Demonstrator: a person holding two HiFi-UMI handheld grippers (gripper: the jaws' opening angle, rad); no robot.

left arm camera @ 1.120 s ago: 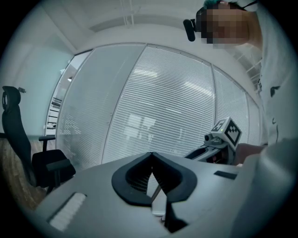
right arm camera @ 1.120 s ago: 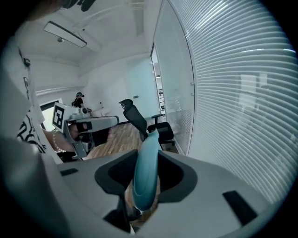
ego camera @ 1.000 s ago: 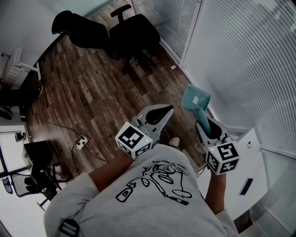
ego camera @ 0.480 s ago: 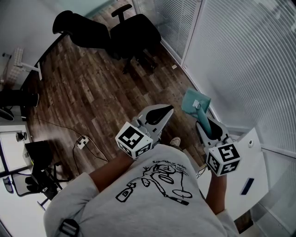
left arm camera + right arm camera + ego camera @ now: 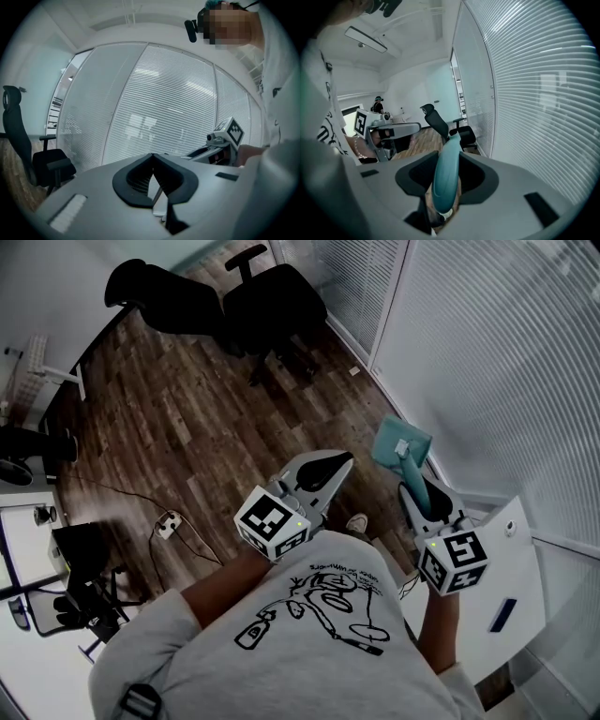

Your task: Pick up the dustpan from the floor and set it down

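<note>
- Between the jaws of my right gripper (image 5: 419,501) sits the handle (image 5: 444,168) of the teal dustpan (image 5: 401,448). The jaws are clamped on that handle, and the dustpan hangs clear of the floor.
- Along the right gripper view, the handle runs straight out between the jaws, away from me.
- On the head view, the flat pan end points to the far side, toward the blinds wall (image 5: 497,362) on the right.
- Left of the dustpan and apart from it, my left gripper (image 5: 336,467) hangs with its jaws together at the tips and nothing between them.
- Below both grippers lies the dark wood floor (image 5: 178,427), and my shoe (image 5: 356,523) shows between them.
- At the near right, a white table corner (image 5: 514,540) lies just beside the right gripper.
- At the far end of the floor, two black office chairs (image 5: 272,310) stand side by side.
- At the near left, a white power strip (image 5: 166,527) lies on the floor with its cable.
</note>
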